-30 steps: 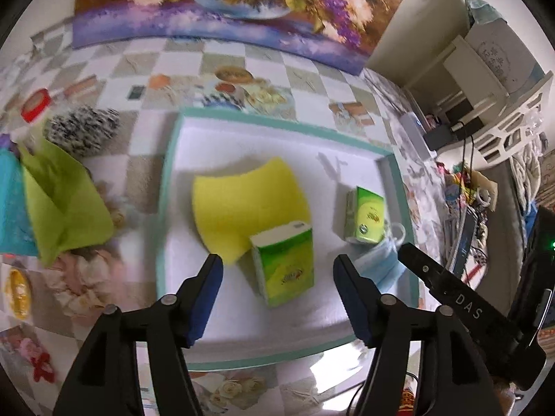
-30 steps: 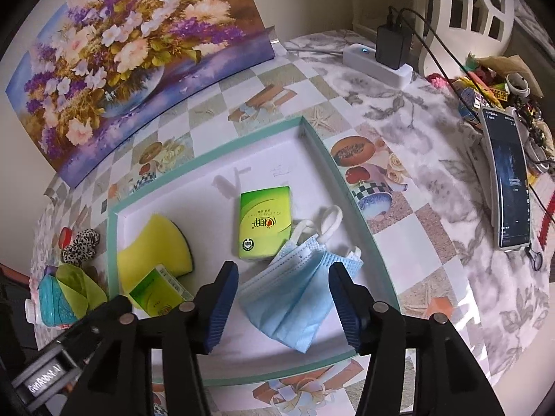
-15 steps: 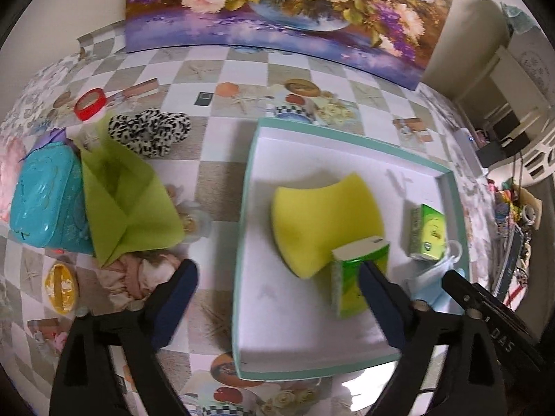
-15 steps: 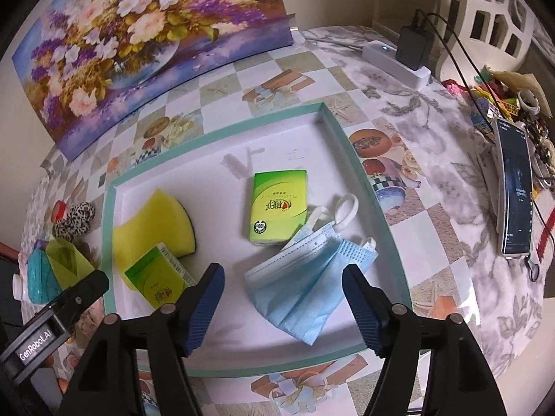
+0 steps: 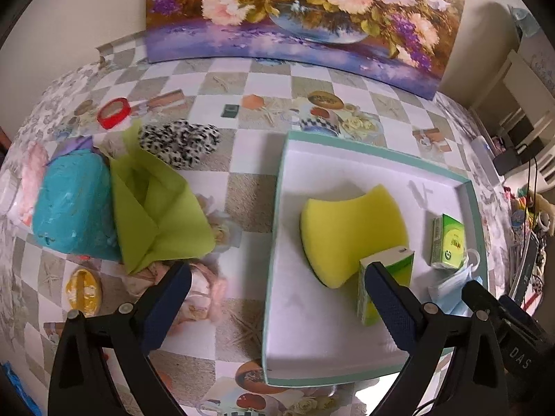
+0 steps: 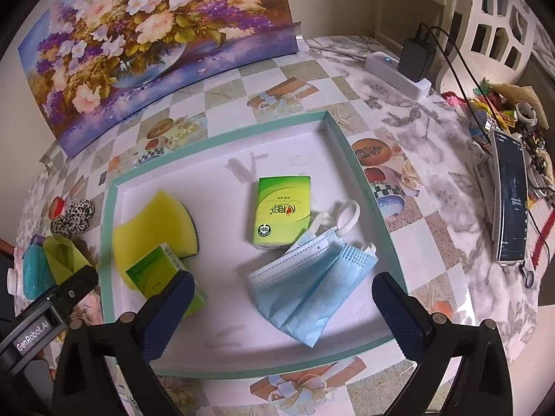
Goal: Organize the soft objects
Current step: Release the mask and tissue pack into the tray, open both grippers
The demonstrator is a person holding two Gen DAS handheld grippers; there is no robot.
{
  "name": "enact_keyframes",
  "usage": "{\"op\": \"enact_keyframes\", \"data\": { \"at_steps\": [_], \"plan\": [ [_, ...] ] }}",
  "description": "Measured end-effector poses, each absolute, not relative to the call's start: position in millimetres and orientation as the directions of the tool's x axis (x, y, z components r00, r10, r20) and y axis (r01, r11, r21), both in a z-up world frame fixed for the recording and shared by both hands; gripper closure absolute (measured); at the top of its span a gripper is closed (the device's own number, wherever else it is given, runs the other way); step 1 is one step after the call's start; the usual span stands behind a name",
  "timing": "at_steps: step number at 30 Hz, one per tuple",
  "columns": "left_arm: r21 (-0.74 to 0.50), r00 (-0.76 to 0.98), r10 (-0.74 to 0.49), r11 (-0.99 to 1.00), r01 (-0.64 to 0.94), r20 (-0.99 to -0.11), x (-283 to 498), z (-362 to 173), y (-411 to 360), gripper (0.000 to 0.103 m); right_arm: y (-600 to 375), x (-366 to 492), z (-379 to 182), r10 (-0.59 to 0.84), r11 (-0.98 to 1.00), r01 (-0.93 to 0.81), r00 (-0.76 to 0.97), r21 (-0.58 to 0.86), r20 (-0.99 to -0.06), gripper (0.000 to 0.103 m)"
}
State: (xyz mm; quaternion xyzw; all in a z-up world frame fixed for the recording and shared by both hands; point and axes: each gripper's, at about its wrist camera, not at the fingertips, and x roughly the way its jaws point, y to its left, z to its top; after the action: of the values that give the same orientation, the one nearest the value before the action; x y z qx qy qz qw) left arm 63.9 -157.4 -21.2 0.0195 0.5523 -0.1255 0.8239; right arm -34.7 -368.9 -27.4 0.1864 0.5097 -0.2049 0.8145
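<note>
Checkered surface carries the tray; my right gripper is opening wide and has released the mask inside. My left gripper, wide and empty, has swung toward the green cloth.

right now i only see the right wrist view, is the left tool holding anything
Observer: No. The left tool is open and holds nothing; it points at the left rim of the teal-rimmed white tray.
Operator: any soft stuff out there that i can't see
Observer: Yes. A pale pink fluffy fabric piece lies partly under the folded lime-green cloth.
Operator: anything else beside it
Observer: A small yellow-orange object lies left of it; I cannot tell what it is.
</note>
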Motion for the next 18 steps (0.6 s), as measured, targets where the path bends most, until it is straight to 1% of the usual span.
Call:
{"op": "enact_keyframes", "data": {
  "at_steps": [3, 6, 12, 18],
  "plan": [
    [-0.058, 0.419, -0.153, 0.971, 0.23, -0.895, 61, -10, -156, 0.003, -365, -37, -22, -0.158, 0.85, 0.519, 0.407, 0.085, -0.9, 0.0],
    [-0.034, 0.462, -0.142, 0.971, 0.235, -0.875, 58, 1, -155, 0.003, -362, -39, -16, -0.166, 0.85, 0.52, 0.425, 0.089, -0.89, 0.0],
    [-0.037, 0.49, -0.137, 0.977, 0.208, -0.861, 55, 12, -144, 0.003, -353, -45, -2, -0.181, 0.848, 0.52, 0.469, 0.104, -0.864, 0.0],
    [-0.013, 0.559, -0.09, 0.99, 0.14, -0.824, 44, 33, -118, 0.003, -332, -46, 8, -0.191, 0.863, 0.496, 0.49, 0.092, -0.851, 0.0]
  ]
}}
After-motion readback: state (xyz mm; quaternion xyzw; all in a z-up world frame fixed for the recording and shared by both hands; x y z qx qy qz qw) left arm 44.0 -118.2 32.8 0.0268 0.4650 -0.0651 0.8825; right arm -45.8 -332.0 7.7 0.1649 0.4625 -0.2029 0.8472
